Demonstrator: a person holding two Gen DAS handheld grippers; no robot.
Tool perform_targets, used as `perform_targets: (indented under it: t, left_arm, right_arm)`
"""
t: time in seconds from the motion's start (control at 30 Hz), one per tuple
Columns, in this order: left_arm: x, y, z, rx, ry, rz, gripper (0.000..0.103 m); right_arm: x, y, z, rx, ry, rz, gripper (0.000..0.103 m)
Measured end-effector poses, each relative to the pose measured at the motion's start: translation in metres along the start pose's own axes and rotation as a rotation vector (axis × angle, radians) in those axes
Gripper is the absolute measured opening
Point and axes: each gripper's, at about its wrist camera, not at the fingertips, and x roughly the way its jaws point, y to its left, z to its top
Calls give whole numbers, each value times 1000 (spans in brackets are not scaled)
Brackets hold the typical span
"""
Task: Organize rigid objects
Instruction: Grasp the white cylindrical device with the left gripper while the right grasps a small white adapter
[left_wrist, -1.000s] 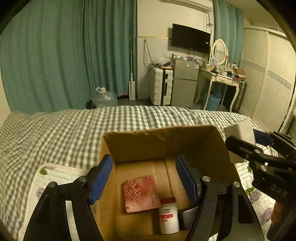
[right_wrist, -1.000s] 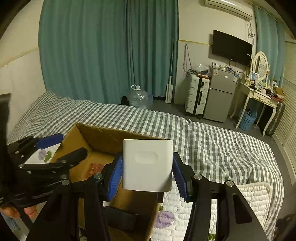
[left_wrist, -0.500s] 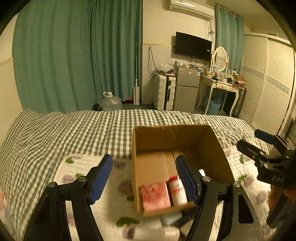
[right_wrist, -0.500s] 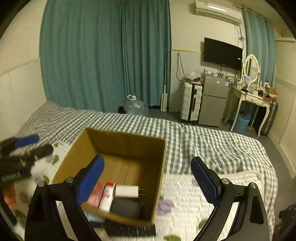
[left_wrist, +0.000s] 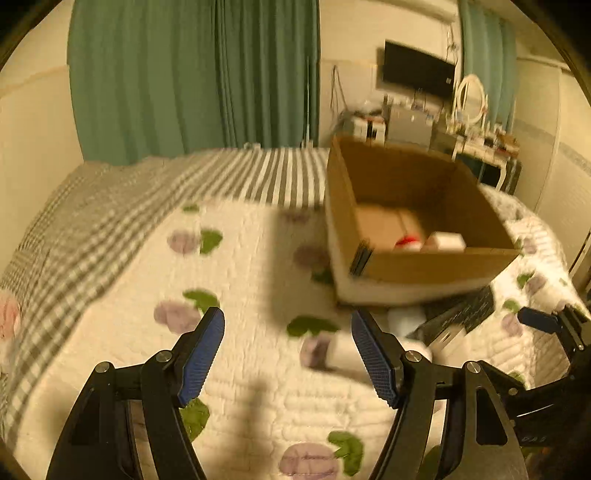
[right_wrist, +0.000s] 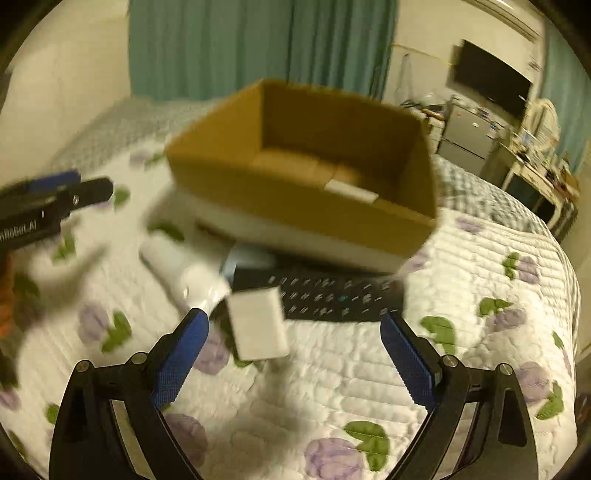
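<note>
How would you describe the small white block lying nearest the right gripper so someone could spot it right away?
Find the cardboard box on the quilted bed, then the black keyboard in front of it. The white block overlaps the keyboard's left end: flat and rectangular, unlike the rounded white bottle to its left.

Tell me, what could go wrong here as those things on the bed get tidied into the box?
Three risks stand out. The cardboard box seems to rest partly on the black keyboard, so pulling the keyboard out could tip it. The small white block and white bottle lie close together on the soft quilt, so the open right hand-held gripper might nudge one while grabbing the other. Both views are blurred by motion, so aim may suffer.
</note>
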Motion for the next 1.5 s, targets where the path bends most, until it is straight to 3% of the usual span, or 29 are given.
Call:
perform_targets:
  t: [0.1, 0.23, 0.27, 0.6, 0.7, 0.8, 1.07, 1.27, 1.37, 1.43, 1.5]
  left_arm:
    - [5, 1, -3, 0, 17, -16, 74]
    - [5, -2, -8, 17, 21, -30, 74]
    - [5, -3, -8, 22, 24, -31, 74]
    - [16, -29, -26, 87, 96, -71, 74]
    - [18, -37, -31, 46, 129, -106, 74]
    - [19, -52, -32, 39, 124, -83, 74]
    - [57, -81, -33, -76, 215, -81, 74]
    - [81, -78, -29, -139, 231, -165, 75]
    - [83, -82, -26, -115, 234, -184, 71]
    - [79, -86, -28, -83, 252, -177, 51]
    - [71, -88, -32, -55, 256, -189, 51]
  right_arm:
    - [20, 8, -2, -10, 55, 35, 78]
    - [40, 13, -7, -5, 120, 58, 44]
    - [42, 13, -8, -6, 124, 61, 42]
    - [-9, -26, -8, 60, 21, 21, 41]
    - [-22, -42, -6, 102, -14, 9, 41]
    - [-32, -48, -3, 115, -47, -15, 41]
    - [-39, -66, 4, 199, -73, 57, 42]
    - [-42, -67, 6, 213, -95, 84, 42]
    - [-43, -65, 5, 203, -90, 77, 42]
    - [-44, -65, 5, 202, -88, 69, 42]
    - [-48, -65, 5, 200, -102, 59, 41]
